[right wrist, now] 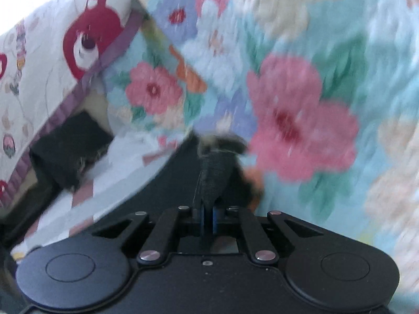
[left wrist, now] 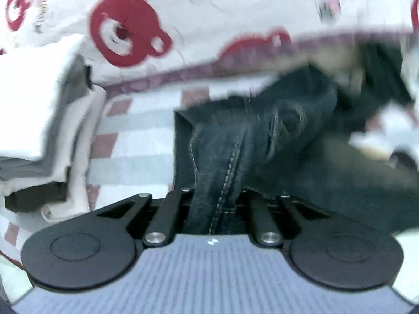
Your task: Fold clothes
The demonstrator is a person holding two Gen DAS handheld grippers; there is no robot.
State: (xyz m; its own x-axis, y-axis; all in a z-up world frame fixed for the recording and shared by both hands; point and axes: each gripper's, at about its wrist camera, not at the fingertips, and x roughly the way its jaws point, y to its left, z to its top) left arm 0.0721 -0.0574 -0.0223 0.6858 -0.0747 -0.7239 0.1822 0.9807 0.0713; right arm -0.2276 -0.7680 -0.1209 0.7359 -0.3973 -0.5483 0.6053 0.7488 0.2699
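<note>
surface: checked bedsheet [left wrist: 146,157] | on it: dark jeans [left wrist: 275,136], folded clothes stack [left wrist: 52,120], bear-print quilt [left wrist: 199,26]

I see one garment in work: dark denim jeans [left wrist: 262,141], near-black blue with pale contrast stitching along a doubled seam. In my left wrist view the cloth is bunched and creased, running up from the lower centre and spreading toward the right, over a checked bed sheet. The seamed fold stands gathered rather than flat. In my right wrist view a narrow, frayed-looking end of the jeans [right wrist: 214,172] rises upright at centre, with more dark denim lying slack at left. Both views are blurred; finer detail cannot be confirmed.
</note>
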